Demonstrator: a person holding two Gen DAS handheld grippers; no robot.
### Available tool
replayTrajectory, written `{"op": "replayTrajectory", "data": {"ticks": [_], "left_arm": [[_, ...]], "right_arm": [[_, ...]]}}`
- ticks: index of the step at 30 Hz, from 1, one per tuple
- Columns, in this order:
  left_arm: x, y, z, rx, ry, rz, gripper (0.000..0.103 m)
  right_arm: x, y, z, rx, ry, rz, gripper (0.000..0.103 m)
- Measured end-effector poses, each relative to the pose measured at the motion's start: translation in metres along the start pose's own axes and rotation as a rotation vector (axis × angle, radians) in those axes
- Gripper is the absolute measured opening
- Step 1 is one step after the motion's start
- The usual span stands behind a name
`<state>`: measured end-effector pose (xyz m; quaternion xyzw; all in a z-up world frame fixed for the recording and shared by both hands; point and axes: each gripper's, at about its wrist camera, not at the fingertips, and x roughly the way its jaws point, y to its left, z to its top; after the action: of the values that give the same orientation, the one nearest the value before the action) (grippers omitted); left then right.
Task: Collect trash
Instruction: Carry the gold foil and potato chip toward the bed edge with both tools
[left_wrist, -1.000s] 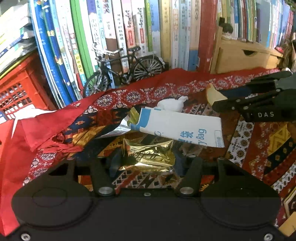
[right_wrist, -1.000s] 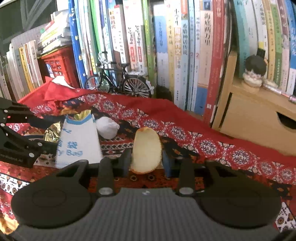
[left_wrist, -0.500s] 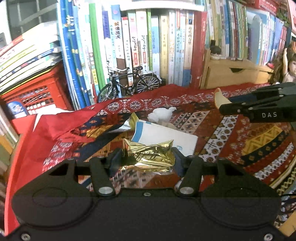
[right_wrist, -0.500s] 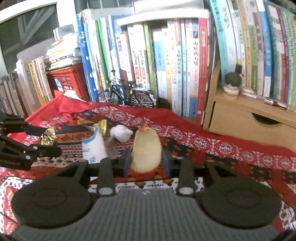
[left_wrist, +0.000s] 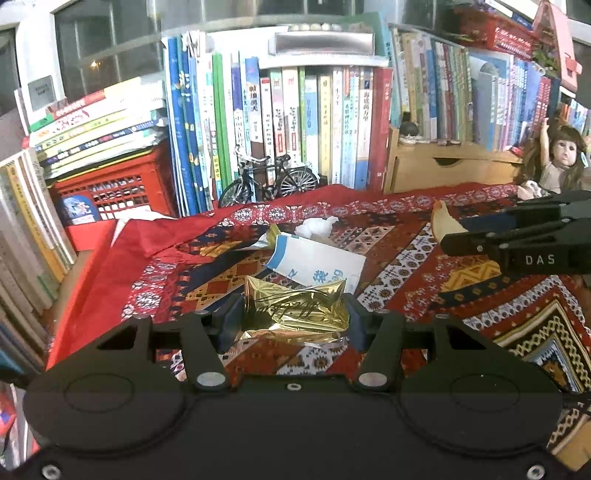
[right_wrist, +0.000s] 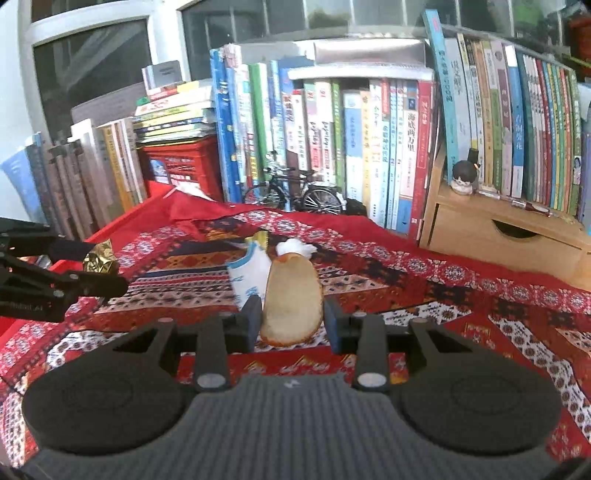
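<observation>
Above the patterned cloth (left_wrist: 424, 266), both grippers have risen since earlier: left gripper (left_wrist: 293, 314) clamps one gold wrapper (left_wrist: 295, 306), right gripper (right_wrist: 291, 314) one bread slice (right_wrist: 291, 299). Left lying: one paper bag (left_wrist: 317, 260), one white wad (left_wrist: 314, 227), possibly tissue.

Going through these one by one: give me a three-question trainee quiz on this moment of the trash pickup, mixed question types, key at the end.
1. True or false: the left gripper is shut on a gold foil wrapper.
2. Which item does the right gripper hold? A) crumpled white tissue B) slice of bread C) white paper bag
3. Fill in: the white paper bag with blue print and the crumpled tissue lie on the ____ .

Key
1. True; the wrapper sits clamped between its pads.
2. B; the bread slice stands between the pads.
3. Patterned red cloth, not yet collected.
</observation>
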<state>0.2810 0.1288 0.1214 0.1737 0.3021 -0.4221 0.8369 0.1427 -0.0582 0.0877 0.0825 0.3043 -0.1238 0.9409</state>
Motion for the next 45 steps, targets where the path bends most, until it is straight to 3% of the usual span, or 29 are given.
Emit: {"op": "replayTrajectory", "data": {"ticks": [14,25,32,45], "left_arm": [[-0.101,0.013,-0.035,-0.041,-0.107,0.019,0.054],[-0.198,0.033,-0.086,-0.061,-0.171,0.073,0.054],[-0.242,0.038,-0.137,-0.088,-0.152,0.094,0.054],[-0.276,0.032,-0.221,-0.154,-0.077,0.096,0.054]], "right_arm": [[-0.080,0.061,-0.022,-0.023,-0.078,-0.022,0.040],[-0.145,0.125,-0.054,-0.028,-0.118,0.007,0.040],[-0.168,0.156,-0.084,-0.021,-0.100,0.040,0.040],[-0.189,0.200,-0.132,-0.016,-0.040,0.089,0.040]]}}
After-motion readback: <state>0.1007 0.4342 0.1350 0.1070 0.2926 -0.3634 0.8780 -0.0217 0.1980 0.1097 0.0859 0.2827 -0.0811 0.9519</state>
